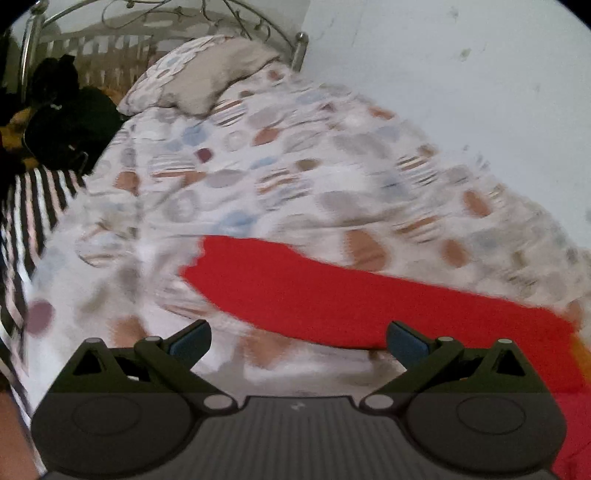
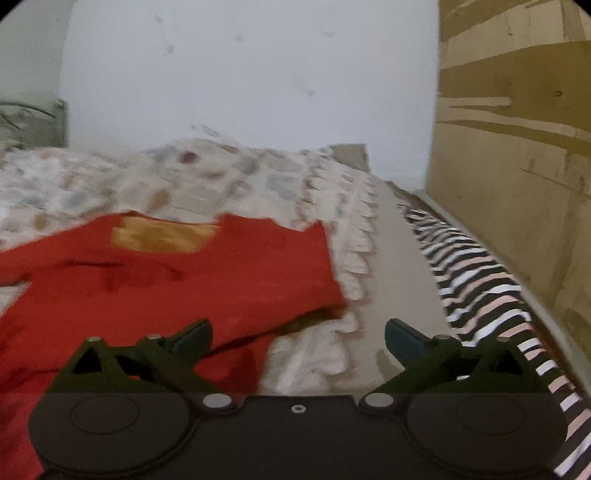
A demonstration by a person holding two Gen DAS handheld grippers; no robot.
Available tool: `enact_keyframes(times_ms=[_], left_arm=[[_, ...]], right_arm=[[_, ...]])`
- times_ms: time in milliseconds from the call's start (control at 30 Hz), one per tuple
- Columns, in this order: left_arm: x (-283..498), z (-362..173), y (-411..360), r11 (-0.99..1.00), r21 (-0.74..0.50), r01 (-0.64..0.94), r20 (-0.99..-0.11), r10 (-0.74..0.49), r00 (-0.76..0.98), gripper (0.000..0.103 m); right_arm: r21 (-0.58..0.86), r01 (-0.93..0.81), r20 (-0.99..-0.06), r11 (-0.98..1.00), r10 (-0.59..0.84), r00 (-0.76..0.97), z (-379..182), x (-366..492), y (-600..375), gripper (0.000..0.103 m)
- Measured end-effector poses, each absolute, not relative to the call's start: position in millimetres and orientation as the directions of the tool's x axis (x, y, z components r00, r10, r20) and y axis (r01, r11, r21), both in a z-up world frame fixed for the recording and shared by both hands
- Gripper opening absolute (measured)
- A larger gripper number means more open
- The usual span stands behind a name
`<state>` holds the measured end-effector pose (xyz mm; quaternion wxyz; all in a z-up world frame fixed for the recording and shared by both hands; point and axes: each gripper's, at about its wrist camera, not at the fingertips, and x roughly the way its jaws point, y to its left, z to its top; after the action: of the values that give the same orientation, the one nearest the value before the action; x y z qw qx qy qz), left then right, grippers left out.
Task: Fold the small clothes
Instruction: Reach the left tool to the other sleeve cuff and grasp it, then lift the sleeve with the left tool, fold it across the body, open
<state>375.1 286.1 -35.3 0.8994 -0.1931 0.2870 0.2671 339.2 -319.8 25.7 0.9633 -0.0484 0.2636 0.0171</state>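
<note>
A red garment (image 1: 351, 299) lies spread on the patterned bedspread (image 1: 280, 170). In the left wrist view its long red part runs from the middle to the lower right. My left gripper (image 1: 298, 341) is open and empty, just short of the garment's near edge. In the right wrist view the red garment (image 2: 177, 280) fills the left half, with an orange patch (image 2: 162, 236) near its far edge. My right gripper (image 2: 298, 339) is open and empty over the garment's right near corner and the bedspread's frilled edge (image 2: 347, 266).
A pillow (image 1: 207, 74) and metal headboard (image 1: 155, 14) stand at the far end. A black-and-white striped cloth (image 2: 491, 295) lies along the bed edge, also in the left wrist view (image 1: 26, 229). Dark clothes (image 1: 62, 118) are piled far left. A wooden cabinet (image 2: 517, 147) stands right.
</note>
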Motion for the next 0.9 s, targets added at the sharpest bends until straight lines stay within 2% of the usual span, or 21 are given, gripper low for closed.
enact_keyframes(times_ms=[67,100,233,300,400,467,567,600,633,700,767,800,900], left_arm=[[371,-46,314,0.773,-0.183,-0.607,-0.641,0.374,0.67,0.103],[368,-52,328,0.764,-0.218,-0.607,-0.641,0.356,0.679,0.103],[372,-75,374,0.733,-0.45,-0.51,-0.617,0.157,0.771,0.103],[377,-86,388,0.7,-0.524,-0.485,-0.603,0.098,0.792,0.103],[379,-105,406,0.613,-0.611,-0.502,-0.581,0.084,0.81,0.101],[376,-115,415,0.545,-0.661,-0.516,-0.551,0.115,0.827,0.095],[369,-124,422,0.443,-0.72,-0.534,-0.514,0.176,0.84,0.068],[368,-126,424,0.419,-0.738,-0.529,-0.503,0.181,0.845,0.05],[367,-129,426,0.392,-0.753,-0.529,-0.499,0.183,0.847,0.041],[364,-132,429,0.359,-0.77,-0.527,-0.493,0.19,0.849,0.033],[362,-129,429,0.365,-0.765,-0.531,-0.489,0.208,0.847,0.015],[361,-127,428,0.384,-0.751,-0.537,-0.487,0.226,0.843,0.01],[361,-114,423,0.451,-0.707,-0.545,-0.476,0.266,0.838,0.005]], right_arm=[[-0.088,-0.102,-0.495,0.991,0.046,0.868,31,320,-307,0.102],[-0.092,-0.114,-0.487,0.989,0.055,0.871,33,311,-300,0.102],[-0.07,-0.14,-0.492,0.988,0.088,0.866,27,281,-271,0.102],[-0.055,-0.158,-0.508,0.986,0.109,0.855,21,270,-259,0.102],[-0.06,-0.192,-0.535,0.979,0.131,0.835,12,257,-238,0.102],[-0.07,-0.219,-0.547,0.973,0.146,0.824,7,253,-228,0.102],[-0.073,-0.25,-0.552,0.966,0.169,0.816,3,248,-218,0.102],[-0.071,-0.255,-0.554,0.964,0.175,0.814,3,248,-215,0.102],[-0.073,-0.255,-0.551,0.964,0.175,0.816,2,248,-213,0.102],[-0.079,-0.252,-0.539,0.964,0.171,0.825,1,248,-209,0.102],[-0.082,-0.255,-0.531,0.963,0.175,0.829,2,249,-209,0.102],[-0.081,-0.258,-0.529,0.963,0.178,0.83,2,249,-209,0.102],[-0.082,-0.266,-0.525,0.961,0.185,0.831,2,250,-210,0.102]])
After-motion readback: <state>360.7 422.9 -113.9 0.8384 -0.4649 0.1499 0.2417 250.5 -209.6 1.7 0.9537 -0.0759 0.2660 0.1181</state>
